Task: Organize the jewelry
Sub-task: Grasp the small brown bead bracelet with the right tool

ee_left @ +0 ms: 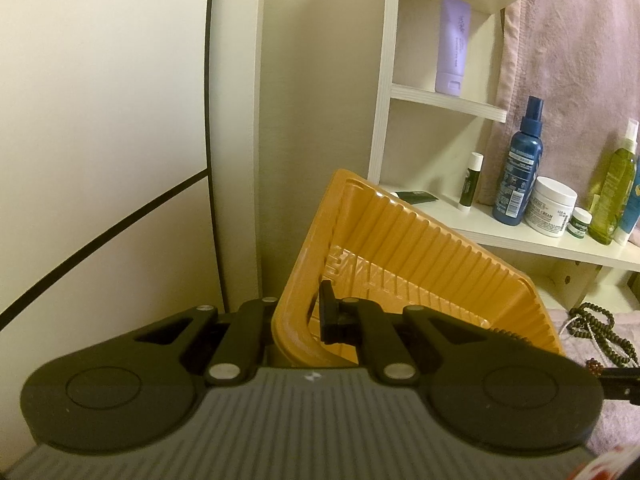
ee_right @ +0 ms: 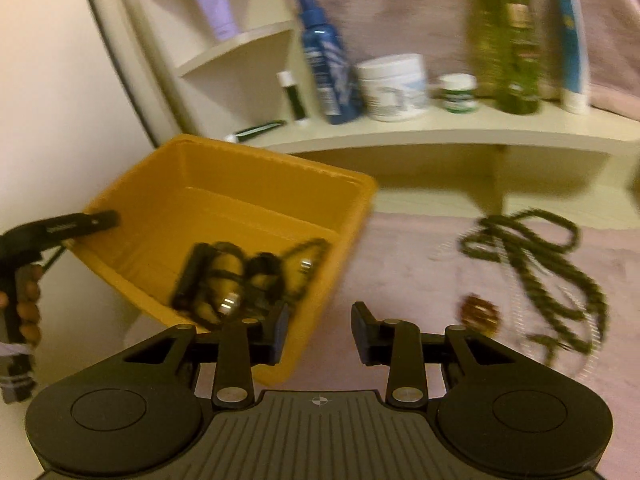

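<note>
My left gripper (ee_left: 298,312) is shut on the near wall of the orange plastic tray (ee_left: 400,248) and holds it tilted; it shows in the right wrist view (ee_right: 100,220) at the tray's (ee_right: 240,184) left rim. Several dark necklaces and bracelets (ee_right: 248,280) lie bunched in the tray's low corner. My right gripper (ee_right: 320,332) is open and empty beside the tray's right corner, above the pink cloth. A dark green bead necklace (ee_right: 536,264) and a small brown beaded piece (ee_right: 480,312) lie on the cloth to its right. The necklace (ee_left: 596,328) also shows in the left wrist view.
A white shelf (ee_right: 400,136) behind the tray carries a blue spray bottle (ee_right: 328,60), a white cream jar (ee_right: 394,88), a small green jar (ee_right: 458,94), a green bottle (ee_right: 508,40) and a lip balm (ee_right: 294,98). A purple tube (ee_left: 452,40) stands on an upper shelf. A cream wall is at the left.
</note>
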A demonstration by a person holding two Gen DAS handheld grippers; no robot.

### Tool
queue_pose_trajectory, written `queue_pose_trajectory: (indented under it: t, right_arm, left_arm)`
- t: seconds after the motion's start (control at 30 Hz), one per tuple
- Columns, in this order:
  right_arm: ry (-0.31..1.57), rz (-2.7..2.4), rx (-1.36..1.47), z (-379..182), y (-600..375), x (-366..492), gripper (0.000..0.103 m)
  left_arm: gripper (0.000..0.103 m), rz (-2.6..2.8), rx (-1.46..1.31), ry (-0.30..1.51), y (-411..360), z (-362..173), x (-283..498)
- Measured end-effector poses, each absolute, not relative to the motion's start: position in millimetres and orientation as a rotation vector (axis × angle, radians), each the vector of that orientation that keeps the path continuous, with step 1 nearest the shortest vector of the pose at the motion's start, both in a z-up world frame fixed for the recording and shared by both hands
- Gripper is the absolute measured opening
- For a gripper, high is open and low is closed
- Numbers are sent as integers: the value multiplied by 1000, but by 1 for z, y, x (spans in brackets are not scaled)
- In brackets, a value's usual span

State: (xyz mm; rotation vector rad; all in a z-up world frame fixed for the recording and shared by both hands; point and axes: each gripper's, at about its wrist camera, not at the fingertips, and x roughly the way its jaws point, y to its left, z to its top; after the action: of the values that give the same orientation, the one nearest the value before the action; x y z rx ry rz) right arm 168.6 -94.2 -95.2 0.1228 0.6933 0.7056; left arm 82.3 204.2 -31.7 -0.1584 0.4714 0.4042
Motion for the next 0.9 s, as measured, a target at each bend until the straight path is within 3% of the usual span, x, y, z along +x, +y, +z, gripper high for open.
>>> queue_pose_trajectory:
  t: [0.9]
  right_arm:
    - [708, 494, 43, -117, -153, 191, 35]
  left_arm:
    - [7, 408, -151, 476, 205, -32, 83]
